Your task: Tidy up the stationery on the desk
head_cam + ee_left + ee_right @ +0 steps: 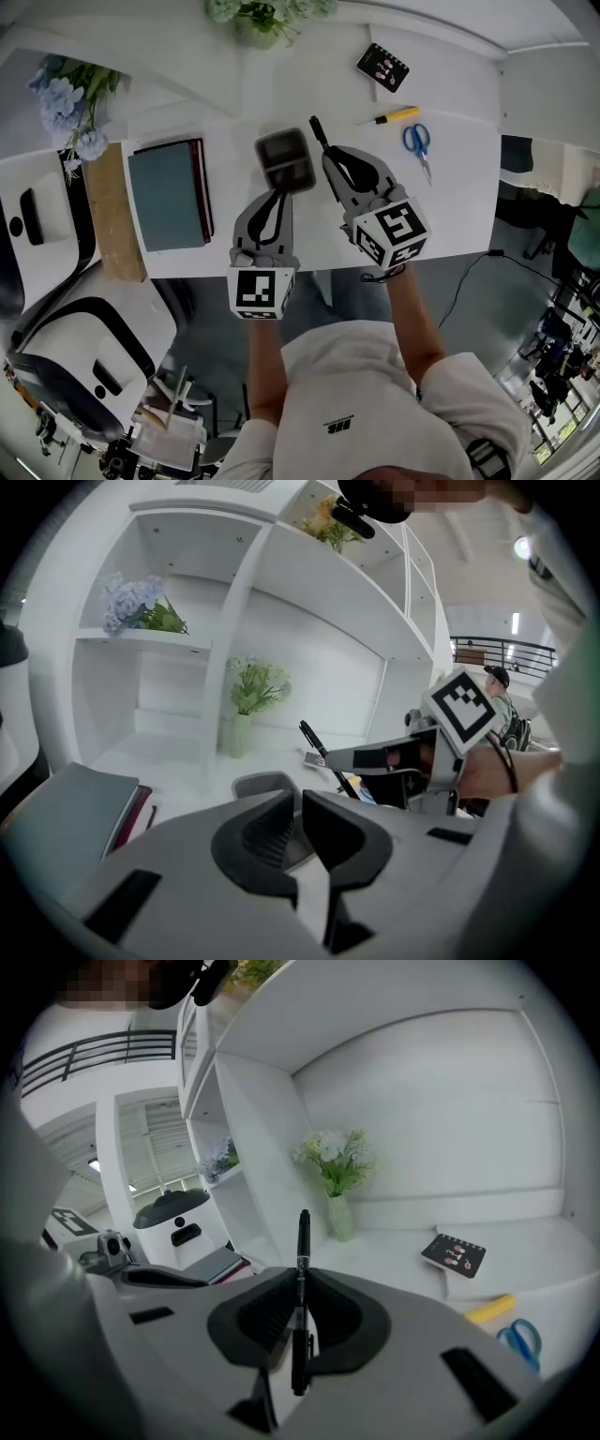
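Observation:
A grey open pen box (pixel 286 157) stands at the desk's middle. My left gripper (pixel 278 194) reaches its near edge, and in the left gripper view (pixel 295 806) its jaws are pressed on the box's wall (pixel 265 784). My right gripper (pixel 330 157) is shut on a black pen (pixel 317 131), which sticks out past the jaws beside the box's right edge. The right gripper view shows the pen (pixel 301 1279) clamped upright between the pads. A yellow-handled tool (pixel 392 116) and blue scissors (pixel 419 145) lie to the right, with a small black notepad (pixel 382 66) further back.
A teal book on a dark red one (pixel 169 192) lies left of the box, beside a wooden board (pixel 112 211). A vase of white flowers (pixel 258 19) and blue flowers (pixel 70 103) stand on the shelving. White chairs (pixel 84 347) are at the near left.

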A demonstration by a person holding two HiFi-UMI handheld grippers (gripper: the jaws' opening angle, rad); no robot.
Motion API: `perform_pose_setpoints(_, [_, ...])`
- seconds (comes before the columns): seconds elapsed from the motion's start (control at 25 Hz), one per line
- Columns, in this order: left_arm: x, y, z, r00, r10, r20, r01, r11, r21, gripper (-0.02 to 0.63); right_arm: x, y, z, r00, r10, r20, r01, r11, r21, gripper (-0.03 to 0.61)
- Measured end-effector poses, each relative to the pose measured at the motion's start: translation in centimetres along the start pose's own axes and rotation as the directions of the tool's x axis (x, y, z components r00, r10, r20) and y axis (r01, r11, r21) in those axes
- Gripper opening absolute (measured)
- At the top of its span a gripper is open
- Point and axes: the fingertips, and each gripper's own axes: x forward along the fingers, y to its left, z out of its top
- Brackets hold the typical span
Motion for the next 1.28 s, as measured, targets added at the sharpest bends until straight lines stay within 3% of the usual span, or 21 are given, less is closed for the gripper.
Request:
perform_pose_setpoints(0.92, [-1.5, 5.5, -0.3, 0.993, 0.115, 0.034, -0.112, 0.990, -0.081, 0.000, 7.4, 5.2, 3.4, 0.982, 0.133, 0.133, -0.133, 0.991, -0.008, 0.029])
perform_pose_setpoints(1.28, [-1.9, 6.3, -1.1, 0.992, 0.124, 0.033, -0.120, 0.988, -0.092, 0.000, 8.7, 5.7, 3.3, 0.974, 0.133, 0.183, -0.136, 0.991, 0.005, 0.029])
